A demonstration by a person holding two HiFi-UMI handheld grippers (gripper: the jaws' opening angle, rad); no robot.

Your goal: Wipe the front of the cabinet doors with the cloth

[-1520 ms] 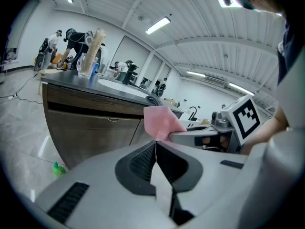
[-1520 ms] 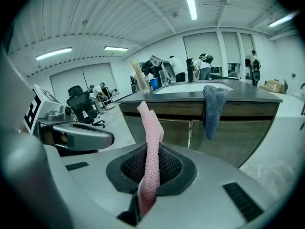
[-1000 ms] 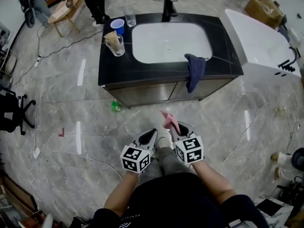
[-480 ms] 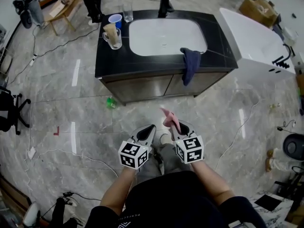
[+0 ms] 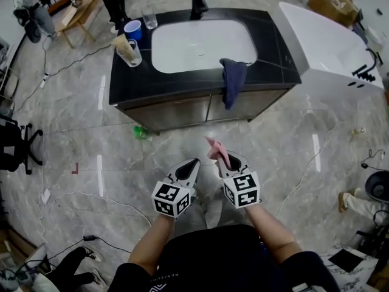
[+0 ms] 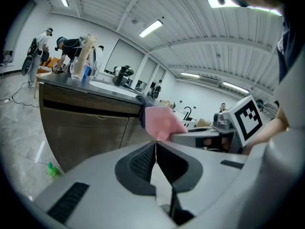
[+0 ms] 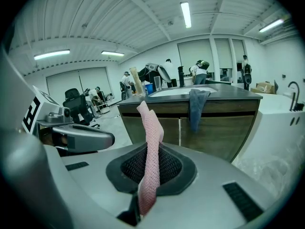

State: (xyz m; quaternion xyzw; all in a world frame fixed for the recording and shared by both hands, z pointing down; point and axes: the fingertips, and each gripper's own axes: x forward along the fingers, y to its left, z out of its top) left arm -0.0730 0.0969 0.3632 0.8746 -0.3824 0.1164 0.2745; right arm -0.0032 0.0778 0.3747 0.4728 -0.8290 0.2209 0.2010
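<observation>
We are holding the pink cloth [image 5: 217,151] in the right tool [image 5: 228,162], jaws clamped on it, at the lower middle of the frame. The left tool [image 5: 189,168] is pressed together on nothing. The cabinet doors [image 5: 182,111], under the dark worktop [image 5: 121,84] at upper middle, are sitting well apart from the cloth. We are judging that all the wiping is yet to begin.
</observation>
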